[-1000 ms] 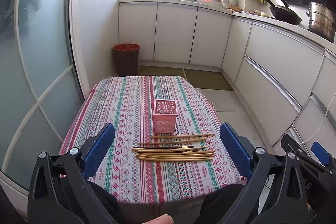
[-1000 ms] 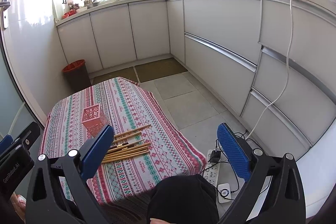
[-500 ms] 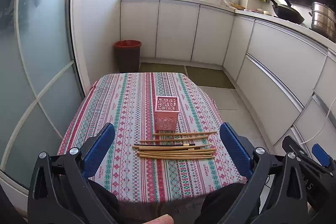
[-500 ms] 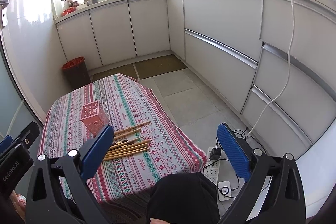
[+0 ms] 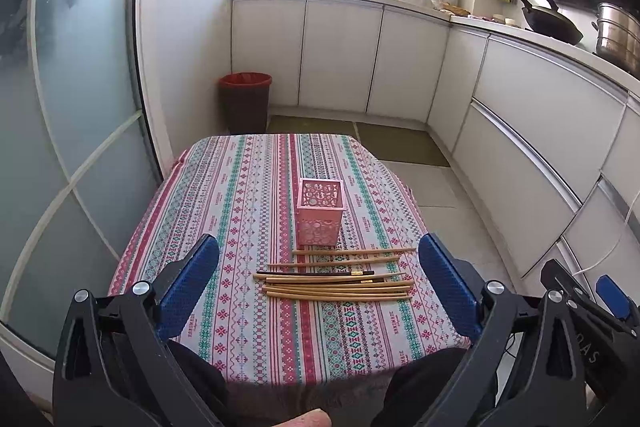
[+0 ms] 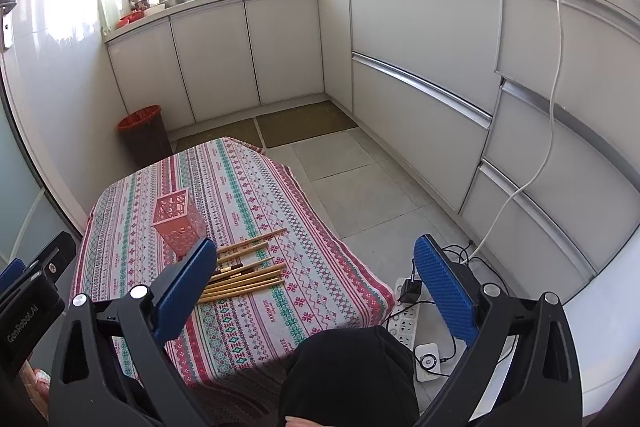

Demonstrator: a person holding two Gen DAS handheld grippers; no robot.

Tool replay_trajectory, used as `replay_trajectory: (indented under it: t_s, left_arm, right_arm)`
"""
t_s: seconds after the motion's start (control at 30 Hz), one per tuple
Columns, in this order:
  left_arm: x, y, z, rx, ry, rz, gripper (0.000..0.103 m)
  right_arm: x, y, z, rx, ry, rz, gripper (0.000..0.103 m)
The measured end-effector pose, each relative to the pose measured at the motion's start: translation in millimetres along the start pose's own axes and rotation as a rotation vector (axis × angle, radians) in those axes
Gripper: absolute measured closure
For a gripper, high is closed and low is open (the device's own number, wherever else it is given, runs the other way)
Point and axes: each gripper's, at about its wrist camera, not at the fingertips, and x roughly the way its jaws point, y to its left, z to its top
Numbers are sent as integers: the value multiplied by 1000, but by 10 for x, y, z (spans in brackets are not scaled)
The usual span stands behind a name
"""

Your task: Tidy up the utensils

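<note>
While both the left claw [image 5: 319,301] and right claw [image 6: 315,297] hang released, touching chopsticks [image 5: 336,283] at frame centre risk a multi-stick pickup.

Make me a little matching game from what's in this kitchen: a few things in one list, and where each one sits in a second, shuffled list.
Things:
1. pink holder
2. chopsticks
3. red-rimmed bin
4. black wok

Places:
A. on the floor by the white cabinets
B. lying flat on the tablecloth, nearer the camera than the holder
C. up on the counter at the right
D. standing upright in the middle of the table

Pairs: 1-D, 2-B, 3-A, 4-C
</note>
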Motion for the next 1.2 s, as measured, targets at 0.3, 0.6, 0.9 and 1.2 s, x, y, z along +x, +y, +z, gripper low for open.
replay_trajectory:
  t_s: [0.3, 0.6, 0.9, 1.2]
  left_arm:
    - [2, -10, -8, -1, 2, 3, 7]
    - [12, -11, 6, 0, 11, 3, 7]
    - [19, -19, 10, 3, 15, 4, 7]
    - [285, -122, 62, 50, 77, -27, 7]
  right_arm:
    - [4, -11, 8, 0, 0, 1, 7]
    - [19, -18, 2, 0, 5, 2, 7]
    - [38, -14, -20, -3, 10, 3, 7]
    - [148, -208, -27, 129, 32, 21, 7]
